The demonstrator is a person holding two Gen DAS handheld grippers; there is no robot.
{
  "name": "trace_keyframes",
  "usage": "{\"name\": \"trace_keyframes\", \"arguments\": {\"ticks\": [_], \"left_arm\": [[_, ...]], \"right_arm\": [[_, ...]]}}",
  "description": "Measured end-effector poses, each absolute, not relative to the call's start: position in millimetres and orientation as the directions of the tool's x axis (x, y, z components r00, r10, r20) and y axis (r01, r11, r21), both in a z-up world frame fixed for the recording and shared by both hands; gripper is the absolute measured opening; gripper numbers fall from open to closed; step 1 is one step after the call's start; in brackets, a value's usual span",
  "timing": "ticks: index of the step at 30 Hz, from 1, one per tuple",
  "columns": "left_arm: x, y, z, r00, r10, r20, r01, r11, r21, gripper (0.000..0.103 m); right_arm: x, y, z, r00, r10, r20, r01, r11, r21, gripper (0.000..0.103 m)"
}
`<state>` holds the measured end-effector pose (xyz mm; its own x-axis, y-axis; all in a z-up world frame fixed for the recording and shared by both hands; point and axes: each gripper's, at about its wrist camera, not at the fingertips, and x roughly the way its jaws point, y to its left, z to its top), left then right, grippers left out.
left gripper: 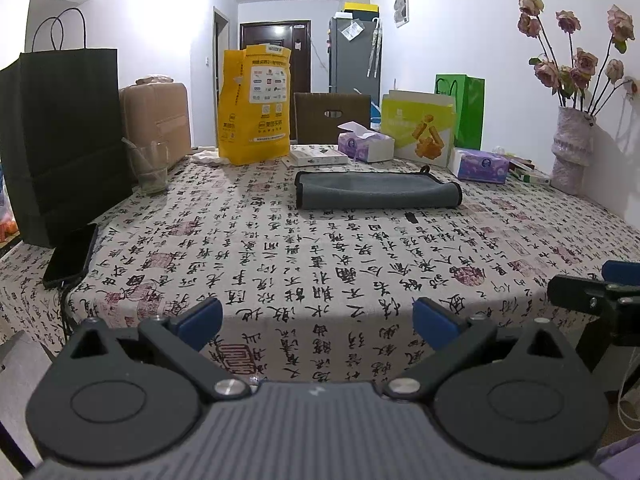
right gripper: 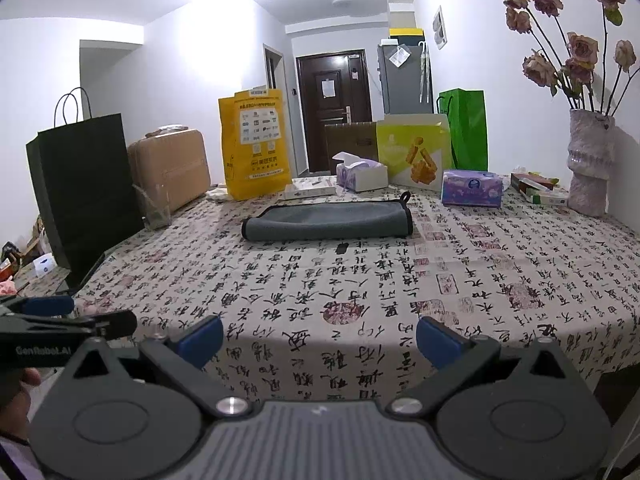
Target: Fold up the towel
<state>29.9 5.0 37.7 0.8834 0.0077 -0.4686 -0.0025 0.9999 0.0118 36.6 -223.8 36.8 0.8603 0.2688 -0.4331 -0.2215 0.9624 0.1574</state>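
Note:
A grey towel (left gripper: pixel 376 194) with a black hem lies folded on the far half of the table, its hanging loop at the back right; it also shows in the right wrist view (right gripper: pixel 328 222). My left gripper (left gripper: pixel 318 322) is open and empty, low at the table's near edge, far short of the towel. My right gripper (right gripper: pixel 320 338) is open and empty, also at the near edge. Each gripper shows beside the other, the right one in the left view (left gripper: pixel 600 292) and the left one in the right view (right gripper: pixel 60 322).
The calligraphy-print tablecloth (left gripper: pixel 320 264) covers the table. A black paper bag (left gripper: pixel 60 140), a phone (left gripper: pixel 70 256) and a glass (left gripper: pixel 150 168) stand left. A yellow bag (left gripper: pixel 254 106), tissue boxes (left gripper: pixel 366 144), a snack box (left gripper: pixel 418 128) and a flower vase (left gripper: pixel 570 148) line the back and right.

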Motion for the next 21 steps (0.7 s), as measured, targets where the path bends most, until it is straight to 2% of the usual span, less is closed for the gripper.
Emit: {"name": "trace_keyframes", "arguments": {"ticks": [21], "left_arm": [[30.7, 5.5, 37.6, 0.883, 0.006, -0.47, 0.002, 1.0, 0.015, 0.103]], "right_arm": [[37.7, -223.6, 34.9, 0.858, 0.266, -0.44, -0.216, 0.963, 0.161, 0.103]]}}
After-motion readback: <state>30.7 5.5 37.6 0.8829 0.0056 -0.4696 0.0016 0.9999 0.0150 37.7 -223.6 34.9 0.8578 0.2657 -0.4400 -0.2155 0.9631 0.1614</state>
